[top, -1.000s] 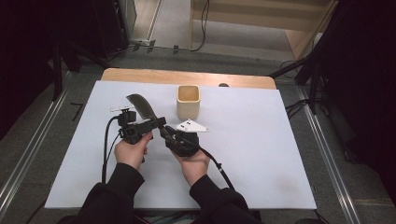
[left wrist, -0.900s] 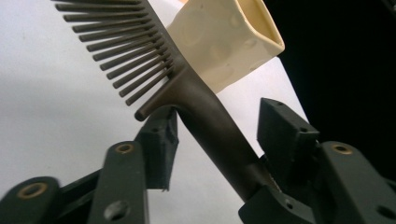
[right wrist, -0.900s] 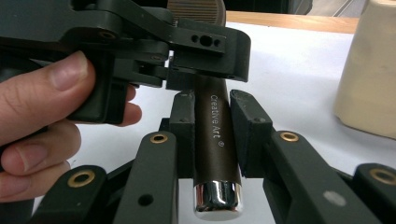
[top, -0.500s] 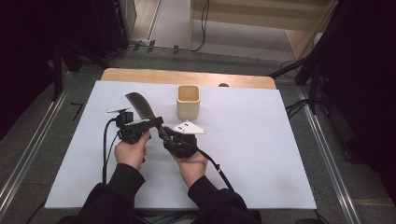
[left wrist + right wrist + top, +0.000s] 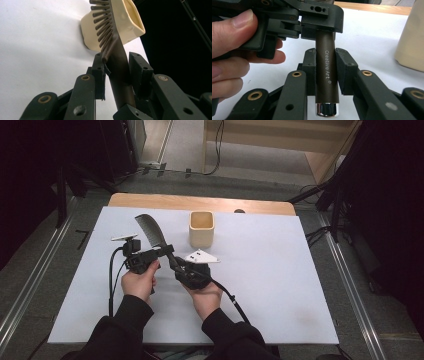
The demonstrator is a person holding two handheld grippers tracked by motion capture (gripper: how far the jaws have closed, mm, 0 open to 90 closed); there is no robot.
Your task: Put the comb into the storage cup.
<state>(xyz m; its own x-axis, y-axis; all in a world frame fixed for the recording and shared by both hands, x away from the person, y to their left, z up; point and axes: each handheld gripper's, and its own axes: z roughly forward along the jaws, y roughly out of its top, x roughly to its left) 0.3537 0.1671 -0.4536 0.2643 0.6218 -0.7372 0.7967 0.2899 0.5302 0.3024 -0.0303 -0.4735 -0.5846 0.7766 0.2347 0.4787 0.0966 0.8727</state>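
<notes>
Hidden/cut off: comb teeth are running off the top edge in the left gripper view; the cup's base is lying behind the comb there.
Task object: dark brown plastic comb with a round handle and chrome end cap (image 5: 327,75) is being held above the white surface (image 5: 280,285), between the two grippers, just left of the cream square cup (image 5: 201,228).
Left gripper (image 5: 117,72): jaws have just been closing; pads are now pressing the comb's neck just below the teeth.
Right gripper (image 5: 326,72): clamping the handle on both sides, over the printed "Creative Art" lettering.
Change from earlier frames: both hands are staying in place; comb and cup are sitting as before.
Materials: gripper jaws are matte black; handle is smooth; cup is looking glossy; a wooden strip is edging the surface's far side.
</notes>
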